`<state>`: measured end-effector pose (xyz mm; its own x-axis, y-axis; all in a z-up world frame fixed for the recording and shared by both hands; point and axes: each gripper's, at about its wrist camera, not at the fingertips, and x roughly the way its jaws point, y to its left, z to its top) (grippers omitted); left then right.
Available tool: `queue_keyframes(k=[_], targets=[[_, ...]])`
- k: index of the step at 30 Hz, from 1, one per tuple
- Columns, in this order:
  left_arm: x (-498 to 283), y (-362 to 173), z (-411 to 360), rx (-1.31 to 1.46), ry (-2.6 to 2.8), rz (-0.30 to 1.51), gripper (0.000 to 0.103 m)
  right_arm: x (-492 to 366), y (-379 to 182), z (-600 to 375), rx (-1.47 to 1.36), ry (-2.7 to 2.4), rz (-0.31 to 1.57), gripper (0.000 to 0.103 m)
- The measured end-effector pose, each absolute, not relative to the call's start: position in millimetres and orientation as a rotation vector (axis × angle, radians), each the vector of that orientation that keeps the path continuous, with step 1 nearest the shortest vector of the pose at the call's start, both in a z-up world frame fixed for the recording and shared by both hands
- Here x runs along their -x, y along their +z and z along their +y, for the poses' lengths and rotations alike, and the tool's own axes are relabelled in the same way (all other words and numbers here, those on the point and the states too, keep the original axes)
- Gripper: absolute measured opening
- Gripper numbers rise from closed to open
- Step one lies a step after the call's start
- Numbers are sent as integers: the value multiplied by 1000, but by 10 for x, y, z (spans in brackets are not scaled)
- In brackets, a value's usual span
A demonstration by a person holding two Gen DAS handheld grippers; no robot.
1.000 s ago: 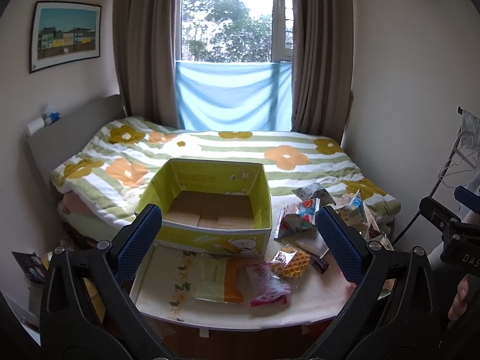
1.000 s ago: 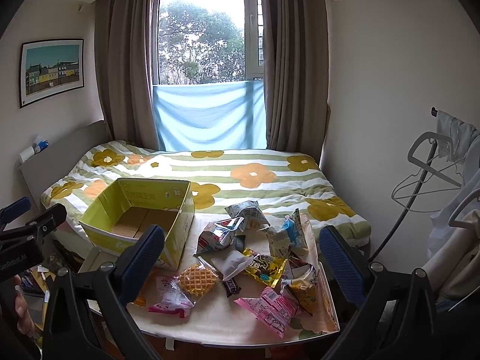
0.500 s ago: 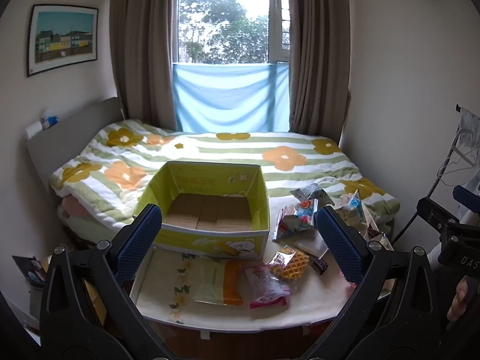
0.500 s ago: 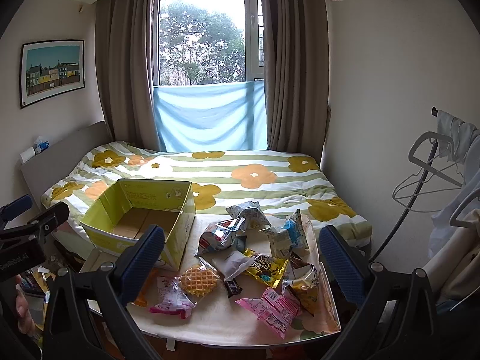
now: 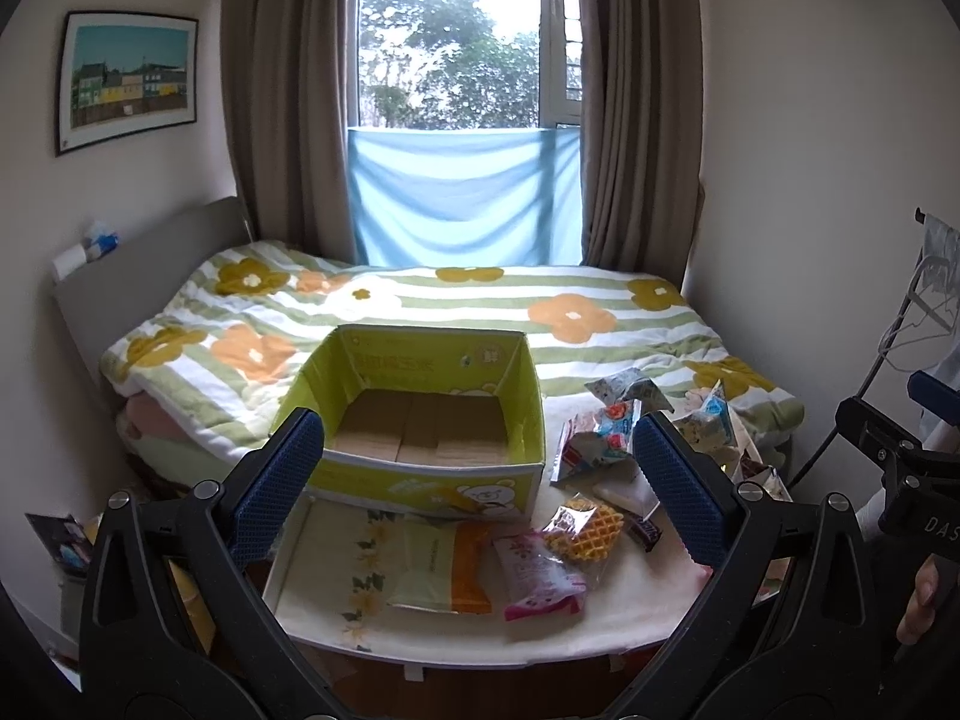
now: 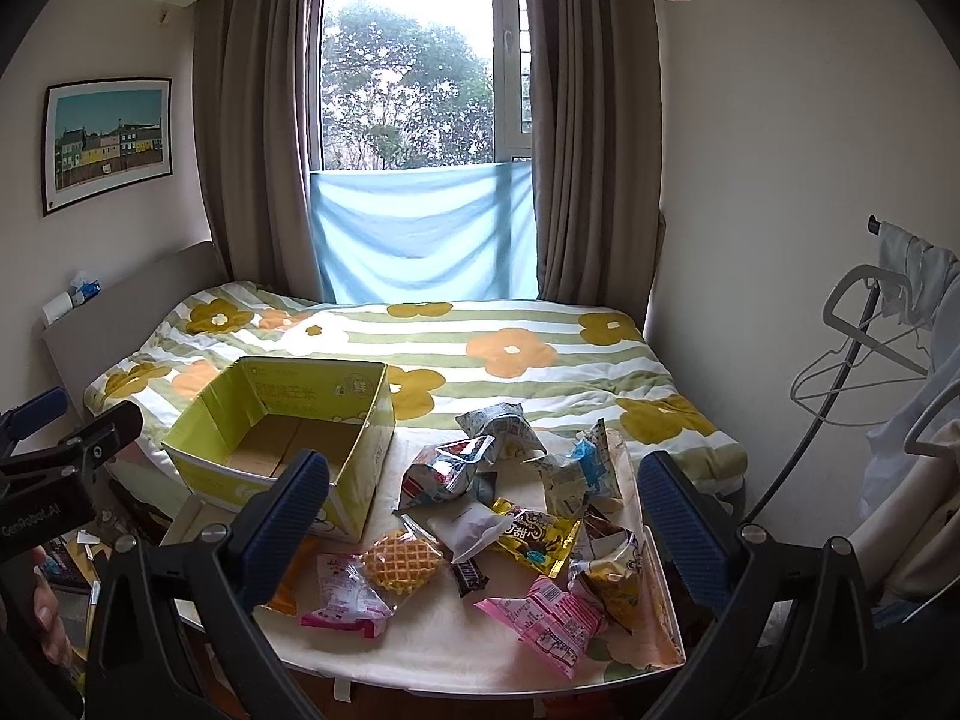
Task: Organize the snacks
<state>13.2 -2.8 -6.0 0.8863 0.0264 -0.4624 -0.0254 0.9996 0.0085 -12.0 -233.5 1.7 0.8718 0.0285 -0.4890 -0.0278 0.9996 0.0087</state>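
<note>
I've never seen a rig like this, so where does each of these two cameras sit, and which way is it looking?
Left wrist: on the left gripper, facing the empty yellow box and bed; its open blue fingers show, the right gripper at the edge.
Right wrist: on the right gripper, facing the snack pile; open fingers, the left gripper at the edge.
Shared: box, waffle pack, table, window.

A table (image 6: 420, 654) stands before the bed (image 6: 540, 372), its far edge against the bedding. The open box (image 6: 288, 450) sits at the table's far left corner, nothing inside it. Snack packets (image 6: 510, 516) lie heaped over the table's right half, reaching the far right corner. Near the front edge lie a waffle (image 6: 403, 561) and, just left of it, a sealed packet (image 6: 345, 597). A flat pouch (image 5: 444, 570) lies before the box.
</note>
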Motion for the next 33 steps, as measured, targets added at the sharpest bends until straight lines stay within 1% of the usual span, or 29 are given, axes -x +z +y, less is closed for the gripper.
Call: queue_keyframes(k=[18,27,33], targets=[[-130,-51,-55,-28,35,473,103,93,11,-2297,-1,32,513,103],[-136,-48,57,-26,63,479,103,93,9,-2301,-3,32,515,103],[-246,-216,320,17,117,583,103,1,-47,-2286,-1,72,563,103]])
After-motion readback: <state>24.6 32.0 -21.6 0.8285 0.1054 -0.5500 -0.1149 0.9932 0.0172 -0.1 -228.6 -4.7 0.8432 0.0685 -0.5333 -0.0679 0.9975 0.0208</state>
